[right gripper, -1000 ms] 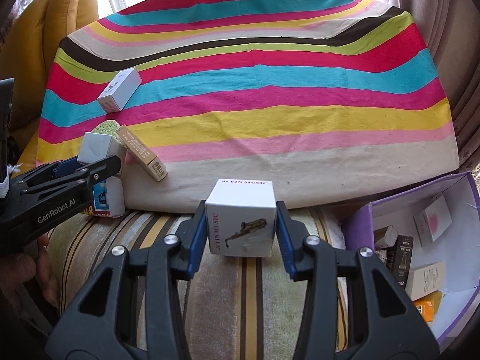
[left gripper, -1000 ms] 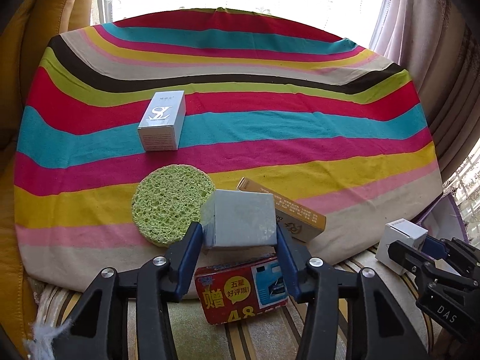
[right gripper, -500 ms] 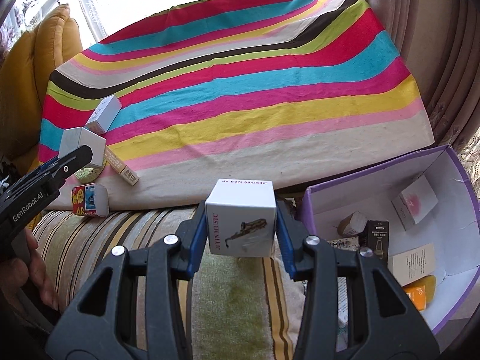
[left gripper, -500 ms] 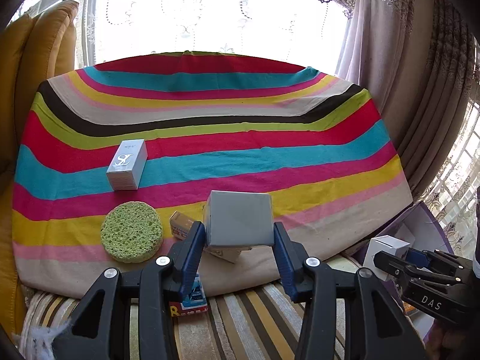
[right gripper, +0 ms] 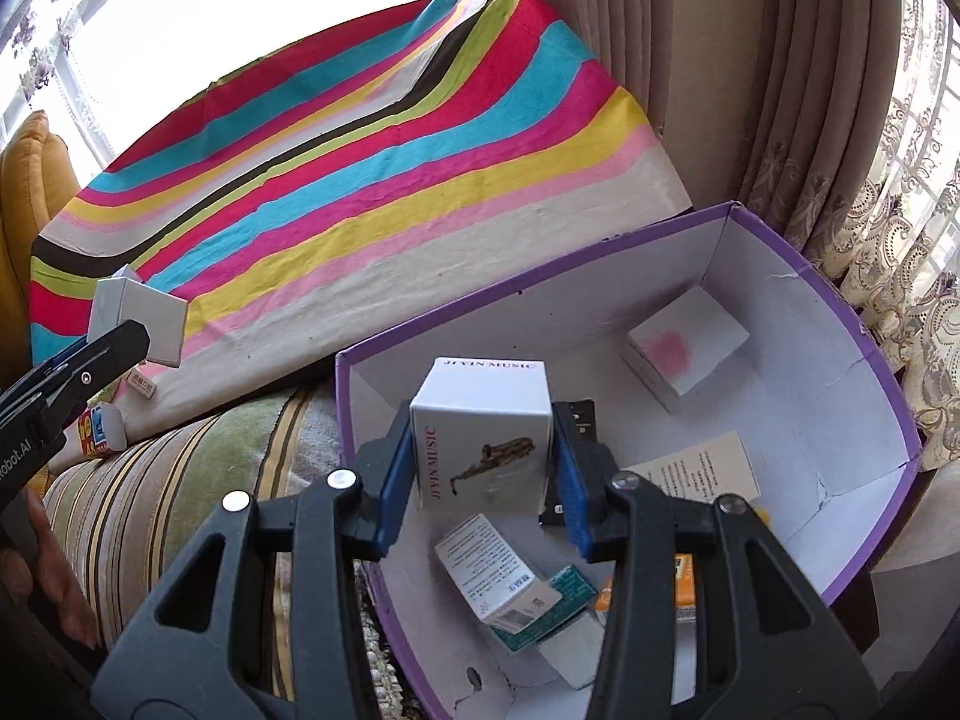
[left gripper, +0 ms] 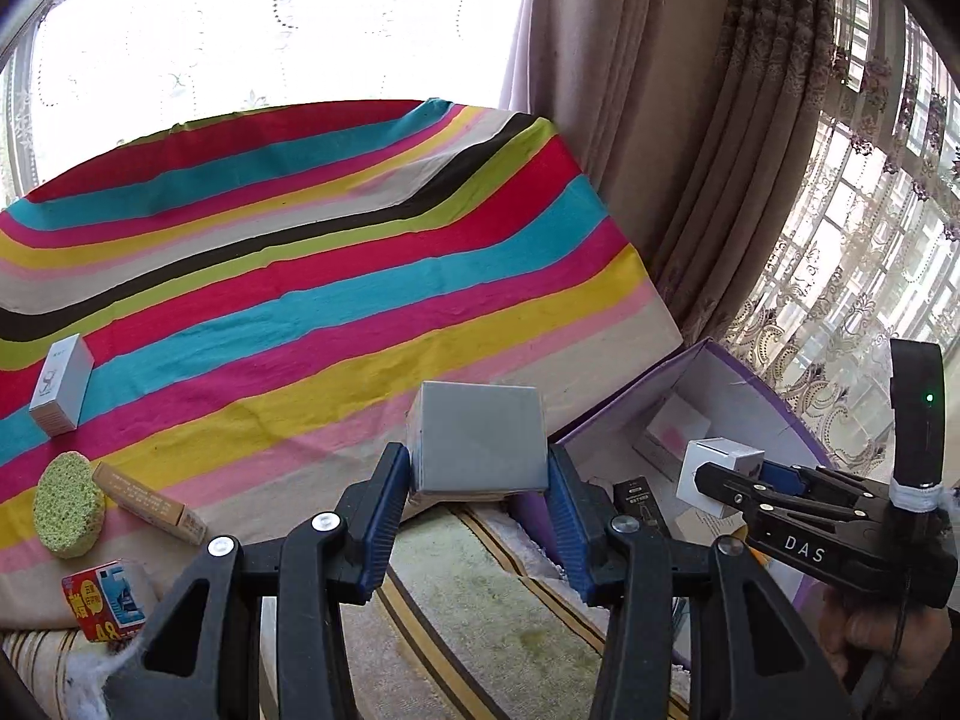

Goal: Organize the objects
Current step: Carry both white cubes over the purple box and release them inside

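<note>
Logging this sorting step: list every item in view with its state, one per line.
Left gripper: shut on grey box, held in the air.
Right gripper: shut on music box, over the purple bin.
Purple bin: open, partly filled.
Sponge: lying on the cloth.
Tan box: lying flat.
White box: on the cloth.

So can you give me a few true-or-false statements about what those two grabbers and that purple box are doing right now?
1. The right gripper holds a saxophone-printed white box. True.
2. That box hangs over the purple box. True.
3. The left gripper is empty. False: it clamps a plain grey box.
4. The purple box is empty. False: several small cartons lie inside.
5. A green sponge lies on the striped cloth. True.
</note>
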Available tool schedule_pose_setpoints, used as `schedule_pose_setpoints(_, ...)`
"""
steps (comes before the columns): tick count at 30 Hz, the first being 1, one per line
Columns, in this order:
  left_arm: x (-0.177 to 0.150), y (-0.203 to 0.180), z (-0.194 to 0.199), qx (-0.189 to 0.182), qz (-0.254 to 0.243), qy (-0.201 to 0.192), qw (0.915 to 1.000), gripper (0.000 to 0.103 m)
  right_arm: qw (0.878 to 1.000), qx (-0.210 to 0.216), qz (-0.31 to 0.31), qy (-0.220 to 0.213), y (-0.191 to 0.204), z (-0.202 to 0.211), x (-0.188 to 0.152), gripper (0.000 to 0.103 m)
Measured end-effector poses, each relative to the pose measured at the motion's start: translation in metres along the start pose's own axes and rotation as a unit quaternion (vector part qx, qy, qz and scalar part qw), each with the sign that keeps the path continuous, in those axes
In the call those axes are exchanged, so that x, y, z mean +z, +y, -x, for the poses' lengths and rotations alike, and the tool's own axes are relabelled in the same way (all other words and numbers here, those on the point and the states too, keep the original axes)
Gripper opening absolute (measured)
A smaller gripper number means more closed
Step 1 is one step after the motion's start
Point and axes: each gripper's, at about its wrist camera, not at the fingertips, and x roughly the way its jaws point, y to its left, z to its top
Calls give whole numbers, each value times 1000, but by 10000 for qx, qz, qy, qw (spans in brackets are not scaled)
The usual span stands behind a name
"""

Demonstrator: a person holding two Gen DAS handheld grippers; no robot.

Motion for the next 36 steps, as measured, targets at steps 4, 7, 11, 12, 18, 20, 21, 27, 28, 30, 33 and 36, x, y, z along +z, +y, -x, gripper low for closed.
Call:
schedule_pose_setpoints(4, -1, -26, -16, -244, -147, 193, 9994, 47, 9996, -184, -229, -52, -34, 4, 1, 47)
schedule_pose_setpoints(7, -1, -41, -27, -410, -284, 313, 9983, 47, 9989, -296, -339, -96, -53, 5, 5, 47)
schedule_pose_setpoints(11, 0, -59, -38, -554, -399, 442, 9967, 47, 9982, -390, -436, -113, -71, 4, 8, 47)
schedule_pose_setpoints(12, 0, -63, -40, -594, -414, 467, 9963, 47, 9980, -405, -465, -119, -75, 3, 9, 47)
schedule_pose_setpoints(18, 2, -76, -52, -719, -490, 582, 9945, 47, 9975, -432, -535, -144, -88, 2, 14, 47)
schedule_pose_setpoints(20, 3, -79, -53, -736, -509, 603, 9942, 47, 9975, -432, -531, -157, -90, 1, 16, 47)
schedule_pose_setpoints(21, 3, -80, -54, -742, -514, 612, 9940, 47, 9975, -414, -549, -168, -90, 1, 18, 48)
schedule_pose_setpoints(27, 2, -79, -57, -848, -447, 696, 9930, 49, 9973, -365, -598, -212, -90, 1, 22, 57)
schedule_pose_setpoints(28, 2, -78, -58, -847, -427, 701, 9930, 50, 9973, -363, -594, -221, -90, 1, 22, 58)
schedule_pose_setpoints(30, 2, -76, -57, -868, -390, 699, 9930, 52, 9974, -360, -579, -217, -88, 2, 22, 62)
schedule_pose_setpoints(33, 2, -75, -56, -872, -362, 684, 9932, 53, 9975, -361, -564, -210, -87, 3, 22, 62)
schedule_pose_setpoints(36, 0, -72, -54, -862, -303, 683, 9935, 54, 9977, -407, -506, -188, -84, 4, 21, 63)
